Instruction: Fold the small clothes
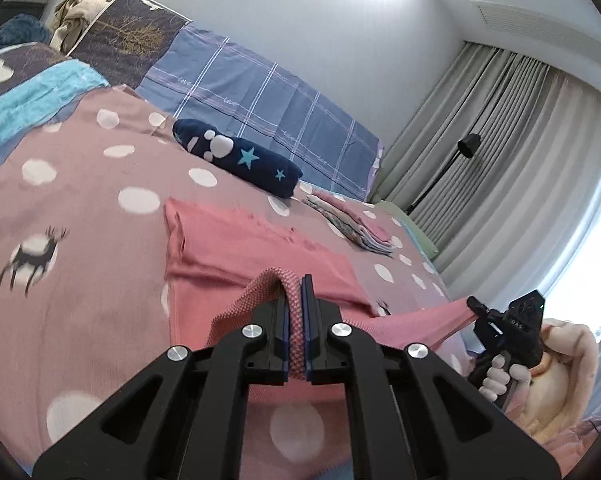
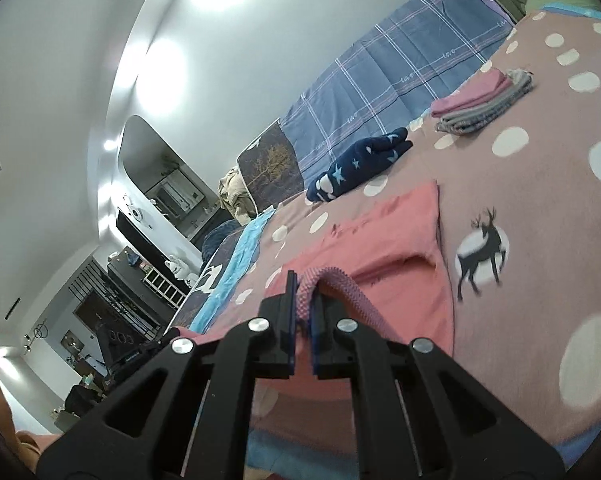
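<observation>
Left claw [image 1: 298, 284] clamps pink garment [image 1: 240, 240]; right claw [image 2: 305, 288] too.

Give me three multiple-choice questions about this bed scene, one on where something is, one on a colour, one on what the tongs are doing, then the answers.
1. Where does the navy star-print garment lie?
A. On the spotted bedspread, beyond the pink garment
B. On top of the folded stack
C. On the floor

2. What colour is the garment being folded?
A. Green
B. Pink
C. White

3. What are the left tongs doing?
A. Standing wide open over the bed
B. Shut on the pink garment's ribbed edge
C. Shut on a pillow

Answers:
1 A: it rests on the bedspread, farther off than the pink garment and apart from the folded stack.
2 B: the cloth spread before both tongs is pink.
3 B: the pads pinch the knitted edge between them; the right tongs hold a ribbed edge likewise.
</observation>
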A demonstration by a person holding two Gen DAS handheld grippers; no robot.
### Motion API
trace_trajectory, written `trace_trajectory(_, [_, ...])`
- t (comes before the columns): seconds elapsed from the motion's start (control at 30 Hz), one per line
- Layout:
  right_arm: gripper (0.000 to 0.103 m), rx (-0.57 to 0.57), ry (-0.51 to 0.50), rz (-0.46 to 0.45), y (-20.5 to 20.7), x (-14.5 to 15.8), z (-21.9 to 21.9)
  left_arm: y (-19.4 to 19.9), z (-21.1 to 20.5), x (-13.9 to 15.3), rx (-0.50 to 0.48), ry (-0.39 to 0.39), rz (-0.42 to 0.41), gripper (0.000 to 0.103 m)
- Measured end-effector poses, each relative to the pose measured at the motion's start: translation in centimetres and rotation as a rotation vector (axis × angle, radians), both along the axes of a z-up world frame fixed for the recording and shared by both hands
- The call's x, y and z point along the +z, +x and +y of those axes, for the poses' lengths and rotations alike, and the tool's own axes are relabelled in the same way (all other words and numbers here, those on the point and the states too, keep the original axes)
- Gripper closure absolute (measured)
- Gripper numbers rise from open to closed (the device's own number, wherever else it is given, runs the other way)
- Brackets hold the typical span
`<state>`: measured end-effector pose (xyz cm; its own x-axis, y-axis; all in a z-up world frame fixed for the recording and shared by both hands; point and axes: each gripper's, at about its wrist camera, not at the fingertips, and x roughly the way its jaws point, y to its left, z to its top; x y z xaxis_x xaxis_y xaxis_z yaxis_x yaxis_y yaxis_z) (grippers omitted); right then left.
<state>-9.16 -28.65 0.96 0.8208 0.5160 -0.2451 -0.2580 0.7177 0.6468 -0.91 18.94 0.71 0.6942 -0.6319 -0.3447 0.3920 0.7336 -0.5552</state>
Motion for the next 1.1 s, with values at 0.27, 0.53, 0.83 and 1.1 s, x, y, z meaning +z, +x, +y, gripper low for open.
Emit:
trace_trajectory(0.27, [0.097, -0.072, -0.125, 0.009, 9.6, 1.7, -0.1, 9.6, -2.5, 1.5, 0.07, 0.117, -0.013, 0.097])
trace_trajectory(0.53, [0.097, -0.161, -0.431, 0.138, 21.2, -3.5, 2.0, 20.3, -6.5, -6.7, 0.141, 0.393, 0.151, 0.095])
trace_trajectory(0.83, [0.093, -0.13, -0.466, 0.324, 25.0, -10.0, 2.0, 20.7, -6.3, -8.5, 0.141, 0.436, 0.169, 0.088])
trace_trajectory(1.1, [0.071, -0.144, -0.645, 0.27, 23.5, -8.4, 4.4, 17.2, -4.0, -5.1, 0.24, 0.493, 0.069, 0.057])
